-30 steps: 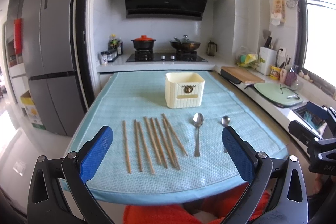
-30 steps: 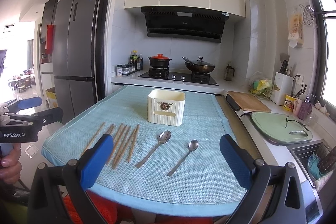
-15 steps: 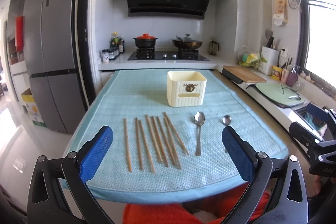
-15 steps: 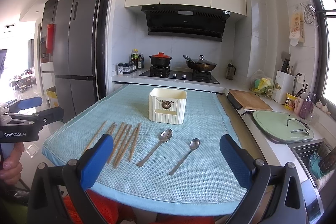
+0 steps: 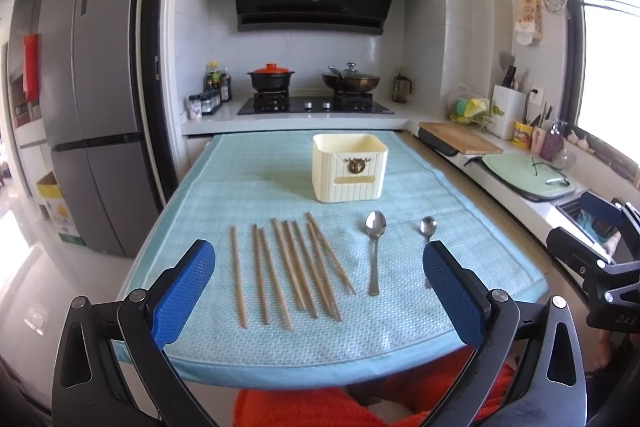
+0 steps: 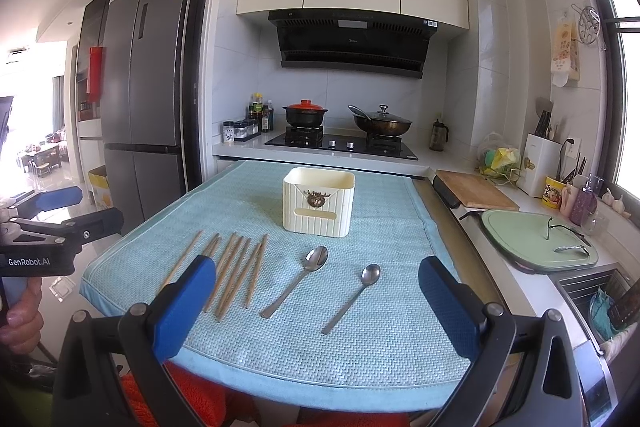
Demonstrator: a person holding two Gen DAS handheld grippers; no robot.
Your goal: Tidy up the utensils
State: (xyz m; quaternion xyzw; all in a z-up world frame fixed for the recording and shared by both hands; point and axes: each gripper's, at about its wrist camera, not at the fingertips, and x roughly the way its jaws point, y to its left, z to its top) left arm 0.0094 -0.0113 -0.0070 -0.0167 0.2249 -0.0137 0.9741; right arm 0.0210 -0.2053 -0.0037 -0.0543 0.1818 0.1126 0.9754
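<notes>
Several wooden chopsticks lie side by side on a light blue cloth. Right of them rest a large metal spoon and a smaller spoon. A cream ribbed holder box stands upright behind them. My left gripper hangs open near the cloth's front edge, empty. My right gripper is open too, held above the front edge before the spoons. Each gripper shows at the edge of the other's view.
A stove with a red-lidded pot and a wok sits behind the table. Right are a wooden board, a green board and a sink. A grey fridge stands left. Orange fabric lies below the table edge.
Both views have drifted slightly upward and nearer the table, so the utensils sit a little lower in view. Nothing on the cloth has moved and both grippers stay open.
</notes>
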